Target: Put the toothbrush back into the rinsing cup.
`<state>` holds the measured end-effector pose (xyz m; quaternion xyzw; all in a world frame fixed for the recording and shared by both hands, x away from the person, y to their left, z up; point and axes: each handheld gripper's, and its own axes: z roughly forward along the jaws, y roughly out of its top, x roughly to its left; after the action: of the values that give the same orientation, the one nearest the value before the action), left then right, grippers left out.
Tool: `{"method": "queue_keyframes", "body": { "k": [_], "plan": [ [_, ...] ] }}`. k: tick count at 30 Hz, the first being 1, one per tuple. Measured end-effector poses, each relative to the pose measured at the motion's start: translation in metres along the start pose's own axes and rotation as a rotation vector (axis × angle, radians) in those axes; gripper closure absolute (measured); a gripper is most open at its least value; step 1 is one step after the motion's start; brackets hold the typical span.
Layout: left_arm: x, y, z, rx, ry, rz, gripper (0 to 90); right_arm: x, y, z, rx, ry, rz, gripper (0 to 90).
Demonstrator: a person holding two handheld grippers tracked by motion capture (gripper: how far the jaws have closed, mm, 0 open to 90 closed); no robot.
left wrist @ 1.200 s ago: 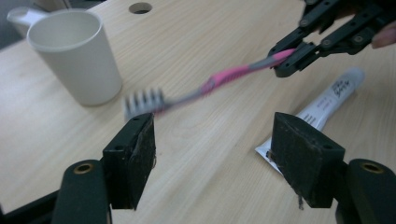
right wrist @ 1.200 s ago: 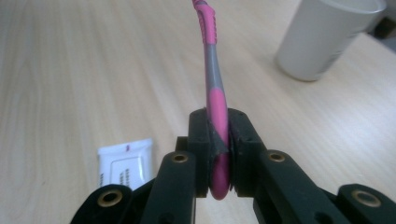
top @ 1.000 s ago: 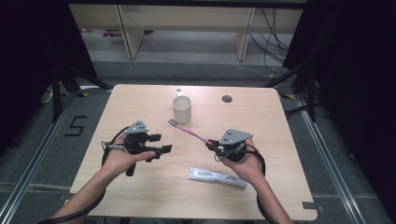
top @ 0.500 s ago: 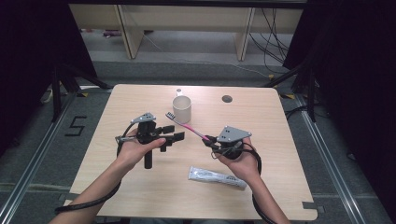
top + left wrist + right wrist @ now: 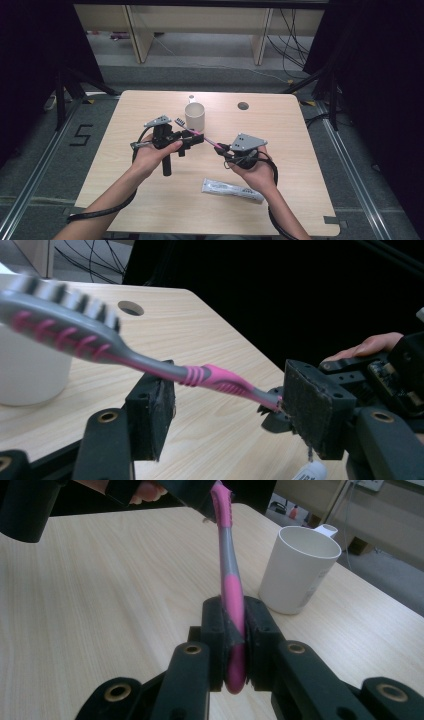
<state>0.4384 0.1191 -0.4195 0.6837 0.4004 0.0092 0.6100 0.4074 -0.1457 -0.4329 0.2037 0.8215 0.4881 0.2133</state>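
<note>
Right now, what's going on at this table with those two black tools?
A person holds a hand-held gripper in each hand. The right hand-held gripper is clamped on the handle end of a pink and grey toothbrush, held above the table. The left hand-held gripper has come in around the toothbrush's middle and its jaws have just been closing, but they are not yet pressing on it. A white cup stands just behind, and a toothpaste tube lies near the person.
</note>
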Motion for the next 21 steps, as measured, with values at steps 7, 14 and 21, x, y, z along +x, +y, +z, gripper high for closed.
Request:
{"method": "queue_keyframes", "body": {
  "k": [7, 14, 21],
  "plan": [
    [0.0004, 0.0028, 0.0036, -0.028, 0.009, -0.019, 43.5, 0.0009, 0.0027, 0.0032, -0.010, -0.007, -0.002, 81.5],
    [-0.0018, 0.0062, 0.0042, -0.058, 0.011, -0.009, 55.0, 0.0032, 0.0026, 0.0056, 0.005, -0.015, 0.001, 81.5],
    [-0.0067, 0.0095, 0.0033, -0.085, -0.007, 0.048, 70.8, 0.0062, 0.0007, 0.0095, 0.038, -0.022, 0.031, 81.3]
  ]
}}
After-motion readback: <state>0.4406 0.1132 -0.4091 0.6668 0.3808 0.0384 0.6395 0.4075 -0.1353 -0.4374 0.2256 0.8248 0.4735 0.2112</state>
